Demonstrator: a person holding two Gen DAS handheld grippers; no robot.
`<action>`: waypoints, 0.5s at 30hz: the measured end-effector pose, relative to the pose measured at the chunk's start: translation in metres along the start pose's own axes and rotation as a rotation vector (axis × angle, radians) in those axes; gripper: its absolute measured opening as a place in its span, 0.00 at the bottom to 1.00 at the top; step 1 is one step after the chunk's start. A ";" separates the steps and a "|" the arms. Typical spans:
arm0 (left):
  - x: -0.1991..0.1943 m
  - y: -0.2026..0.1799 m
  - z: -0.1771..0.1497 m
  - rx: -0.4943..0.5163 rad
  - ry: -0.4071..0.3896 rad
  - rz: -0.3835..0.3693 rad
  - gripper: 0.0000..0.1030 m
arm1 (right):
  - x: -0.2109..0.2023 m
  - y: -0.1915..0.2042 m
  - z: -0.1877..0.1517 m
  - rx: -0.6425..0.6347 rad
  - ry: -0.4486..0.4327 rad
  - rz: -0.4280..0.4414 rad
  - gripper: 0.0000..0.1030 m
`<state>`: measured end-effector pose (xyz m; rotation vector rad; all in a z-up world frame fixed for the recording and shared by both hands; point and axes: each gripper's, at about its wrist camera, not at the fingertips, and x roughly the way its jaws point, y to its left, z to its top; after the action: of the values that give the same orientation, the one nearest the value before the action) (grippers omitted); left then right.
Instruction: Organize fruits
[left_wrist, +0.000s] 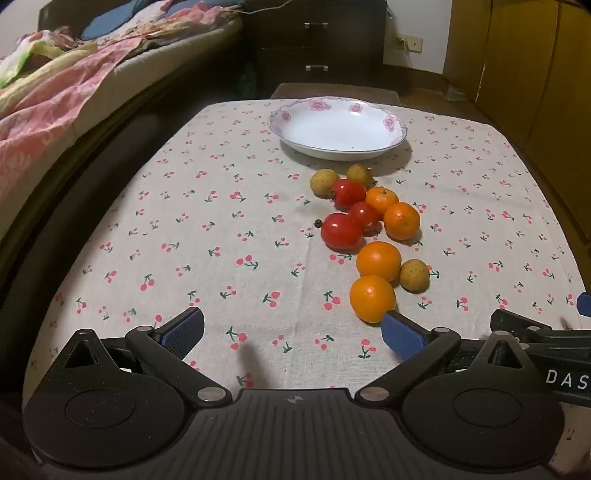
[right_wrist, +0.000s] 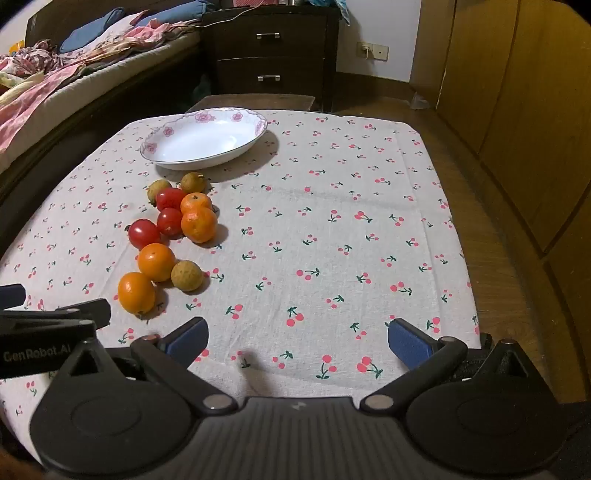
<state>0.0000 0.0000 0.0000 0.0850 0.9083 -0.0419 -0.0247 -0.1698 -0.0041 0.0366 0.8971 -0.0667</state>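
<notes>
A cluster of fruit lies on the cherry-print tablecloth (left_wrist: 221, 229): several oranges, the nearest (left_wrist: 372, 298), three red tomatoes, the biggest (left_wrist: 341, 231), and three yellow-brown longans, one (left_wrist: 414, 274). A white flowered plate (left_wrist: 338, 127) stands empty beyond them. My left gripper (left_wrist: 291, 330) is open and empty, its right finger just in front of the nearest orange. In the right wrist view the fruit sits left, nearest orange (right_wrist: 136, 292), plate (right_wrist: 205, 137) behind. My right gripper (right_wrist: 297, 339) is open and empty over bare cloth, right of the fruit.
A bed with pink bedding (left_wrist: 55, 92) runs along the left. A dark drawer chest (left_wrist: 314, 48) stands behind the table. Wooden cabinets (right_wrist: 517, 92) line the right. The table edge (right_wrist: 476, 258) drops off at right. The other gripper's body (left_wrist: 546, 343) is close at right.
</notes>
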 end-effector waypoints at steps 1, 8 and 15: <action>0.000 0.000 0.000 -0.001 0.001 -0.001 1.00 | 0.000 0.000 0.000 0.002 -0.003 0.001 1.00; 0.003 0.003 -0.001 -0.004 0.004 -0.011 1.00 | 0.000 0.001 0.000 -0.003 0.002 0.004 1.00; 0.002 0.003 -0.002 -0.005 0.008 -0.008 1.00 | 0.000 0.001 0.000 -0.006 0.005 0.004 1.00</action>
<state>0.0000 0.0032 -0.0023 0.0767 0.9168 -0.0469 -0.0245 -0.1689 -0.0043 0.0329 0.9021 -0.0603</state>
